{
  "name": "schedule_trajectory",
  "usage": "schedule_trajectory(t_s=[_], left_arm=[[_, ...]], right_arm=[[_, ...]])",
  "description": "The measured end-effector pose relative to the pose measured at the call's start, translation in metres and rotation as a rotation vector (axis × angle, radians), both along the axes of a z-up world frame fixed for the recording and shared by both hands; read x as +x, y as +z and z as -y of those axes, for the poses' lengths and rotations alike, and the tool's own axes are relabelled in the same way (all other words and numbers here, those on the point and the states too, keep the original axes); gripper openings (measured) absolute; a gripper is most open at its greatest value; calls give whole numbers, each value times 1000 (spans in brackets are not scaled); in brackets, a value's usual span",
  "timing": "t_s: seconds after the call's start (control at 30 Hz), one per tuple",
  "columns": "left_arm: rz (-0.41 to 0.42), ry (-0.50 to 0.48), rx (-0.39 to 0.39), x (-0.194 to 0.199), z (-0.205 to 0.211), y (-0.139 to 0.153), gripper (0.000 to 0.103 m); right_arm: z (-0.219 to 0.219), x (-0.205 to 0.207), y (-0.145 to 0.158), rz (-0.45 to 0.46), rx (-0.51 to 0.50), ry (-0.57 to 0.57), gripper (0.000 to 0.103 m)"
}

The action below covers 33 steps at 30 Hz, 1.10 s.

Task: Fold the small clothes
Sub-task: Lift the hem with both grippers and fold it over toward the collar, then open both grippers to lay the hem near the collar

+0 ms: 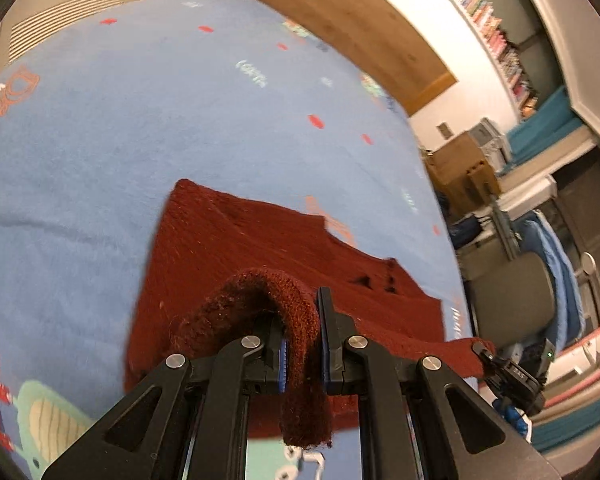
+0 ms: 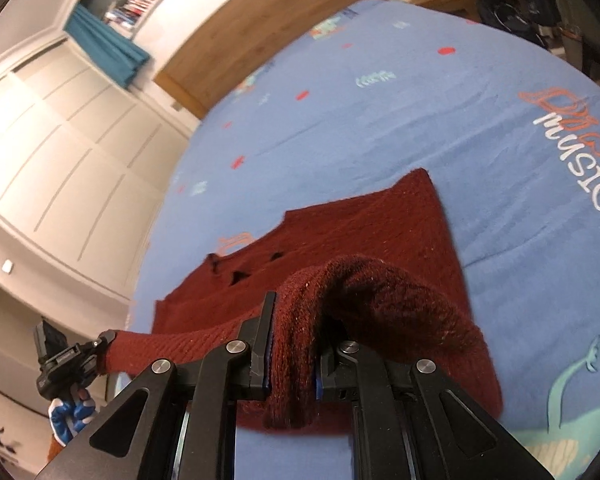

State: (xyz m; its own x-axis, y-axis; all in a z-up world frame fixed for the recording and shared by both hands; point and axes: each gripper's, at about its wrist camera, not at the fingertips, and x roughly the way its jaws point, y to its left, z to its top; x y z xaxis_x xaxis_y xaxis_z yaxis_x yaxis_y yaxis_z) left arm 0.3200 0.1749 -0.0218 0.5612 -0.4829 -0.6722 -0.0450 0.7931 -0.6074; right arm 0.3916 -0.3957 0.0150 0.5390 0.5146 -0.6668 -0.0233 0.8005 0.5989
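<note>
Left wrist view — left claw (image 1: pixel 302 346), pressed together on a bunched near edge of the dark red knitted garment (image 1: pixel 260 248); a loose tail of the knit hangs down between the fingers toward the camera. The rest of the garment lies flat ahead of the claw on the blue printed bed cover (image 1: pixel 140 120). To the right of the claw, the other gripper (image 1: pixel 512 376) pinches the same near edge, the strip of knit drawn taut between the two.

Right wrist view — right claw (image 2: pixel 294 350), pinching the garment's near edge likewise, knit humped over its right finger; body of the garment (image 2: pixel 360 232) spread ahead of it, left claw (image 2: pixel 72 356) far to its left.

Step judged: near edge lifted at both ends, fold onto the far half not yet made. Next move calls for both claws to carry the edge forward level and together, keeping it taut, then let go.

Unclear: which edge (hem or shoulders) is held; garment type; far corners blurred; small dark marks near the middle unidentified
</note>
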Motion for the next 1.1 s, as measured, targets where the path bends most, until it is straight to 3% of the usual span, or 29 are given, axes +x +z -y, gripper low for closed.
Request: schedule_trajectory(t_s=[0.27,0.4,0.47,0.5,0.6,0.8,0.93,1.1], left_arm=[[-103,32,78,31,2,-44,10],[-147,59,38,37,-5,-58,13],[-160,70,7,39,-9,-62,19],[-162,73,-5,39,-11,-61,21],[-156,83,-28,40,-17,-56,30],[-96,129,-31,28,-41,-25,46],[-57,119,39,20,-42,-5,46],[-23,40,161,19,-7,3,46]], right_arm=[[-4,41,-35,-85,-92,-50,21],[-3,54,-45,-103,-138,-64,29],[-2,59,-50,-116,-151,-73,35],[0,60,-51,-119,-154,-80,41],[4,64,-50,-119,-148,-90,48],[14,65,-34,-84,-144,-105,55],[19,61,-20,-51,-164,-105,55],[-1,59,-13,-14,-263,-34,56]])
